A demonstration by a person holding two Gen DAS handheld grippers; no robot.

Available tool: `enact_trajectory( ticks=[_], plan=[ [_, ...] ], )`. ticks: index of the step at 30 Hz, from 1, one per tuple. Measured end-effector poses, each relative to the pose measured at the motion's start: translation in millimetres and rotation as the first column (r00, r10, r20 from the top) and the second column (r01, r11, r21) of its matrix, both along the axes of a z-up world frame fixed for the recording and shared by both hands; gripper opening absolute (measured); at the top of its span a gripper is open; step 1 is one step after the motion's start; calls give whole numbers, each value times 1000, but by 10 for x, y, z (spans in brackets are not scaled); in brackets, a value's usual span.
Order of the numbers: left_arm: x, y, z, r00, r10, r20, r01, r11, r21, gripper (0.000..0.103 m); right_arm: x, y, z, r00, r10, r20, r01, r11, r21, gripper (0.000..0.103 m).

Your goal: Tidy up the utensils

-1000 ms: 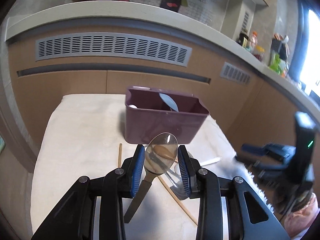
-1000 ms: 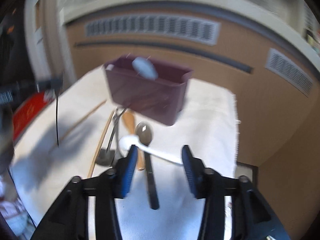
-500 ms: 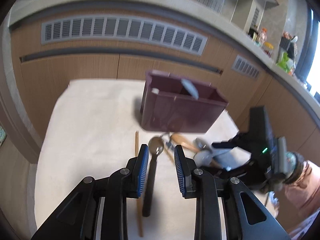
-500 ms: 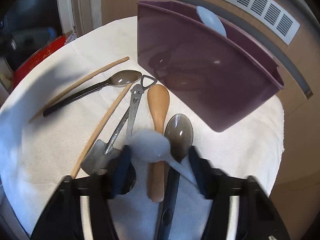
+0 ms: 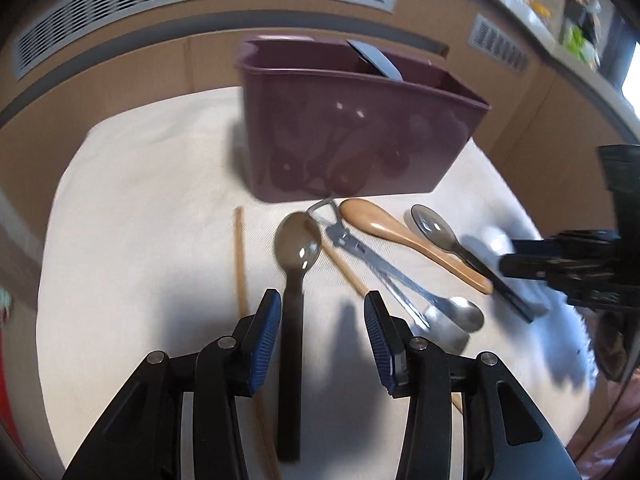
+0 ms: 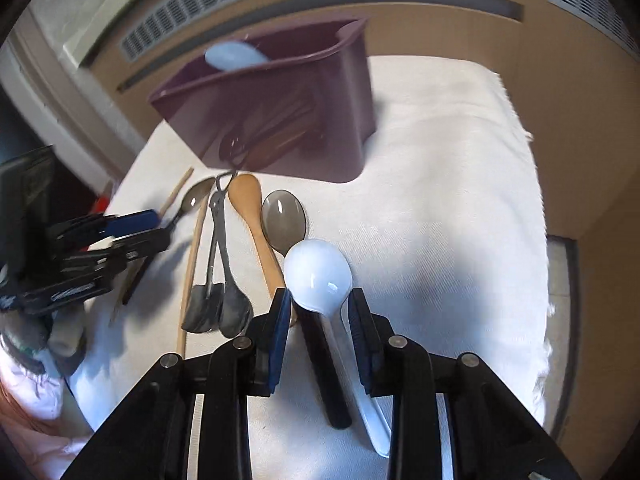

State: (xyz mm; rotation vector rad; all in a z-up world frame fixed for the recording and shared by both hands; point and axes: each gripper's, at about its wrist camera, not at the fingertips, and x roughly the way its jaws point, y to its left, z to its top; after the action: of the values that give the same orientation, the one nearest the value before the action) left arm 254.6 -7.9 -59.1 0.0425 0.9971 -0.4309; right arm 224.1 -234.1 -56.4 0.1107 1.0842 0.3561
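The white spoon [image 6: 318, 272] is lying on the cloth [image 6: 440, 200] with its neck between the jaws of the right gripper [image 6: 320, 312], which have just been closing. Gaps are showing on both sides, so nothing is being pinched yet. The handle of a dark spoon [image 6: 284, 216] is also running between those jaws, beside the white one. They may be closing on both handles at once, or knocking the white spoon askew.

The left gripper [image 5: 322, 320] is standing spread, its jaws having just been opening. A black-handled spoon [image 5: 298, 240] is lying loose between them, close to the left finger. The purple bin [image 6: 320, 120] is sitting ahead of both grippers, beyond the utensils.
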Motion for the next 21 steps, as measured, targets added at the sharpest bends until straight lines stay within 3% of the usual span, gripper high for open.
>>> enact_trajectory(
  ticks=[4, 8, 10, 12, 14, 17, 21],
  plan=[
    [370, -153, -107, 998, -27, -55, 34, 990, 140, 44, -54, -49, 7, 999, -33, 15, 33, 999, 26, 27],
    [576, -232, -116, 993, -54, -109, 73, 981, 177, 40, -83, 14, 54, 997, -37, 73, 39, 999, -29, 27],
    [611, -271, -111, 991, -64, -117, 85, 979, 187, 33, -95, 6, 97, 995, -38, 95, 40, 999, -19, 27],
    [575, -314, -102, 993, -69, -98, 88, 974, 209, 32, -110, 4, 144, 991, -48, 126, 49, 999, -4, 27],
    [496, -277, -82, 996, -42, -74, 55, 982, 182, 32, -139, 10, 198, 985, -66, 162, 66, 998, 6, 27],
    [227, -152, 80, 999, 17, 42, -21, 993, 112, 32, -203, 11, 279, 977, -78, 201, 74, 997, 26, 27],
    [-214, 61, 402, 980, 112, 164, -102, 993, -66, 32, -262, 13, 371, 972, -93, 215, 83, 995, 55, 27]
  ],
)
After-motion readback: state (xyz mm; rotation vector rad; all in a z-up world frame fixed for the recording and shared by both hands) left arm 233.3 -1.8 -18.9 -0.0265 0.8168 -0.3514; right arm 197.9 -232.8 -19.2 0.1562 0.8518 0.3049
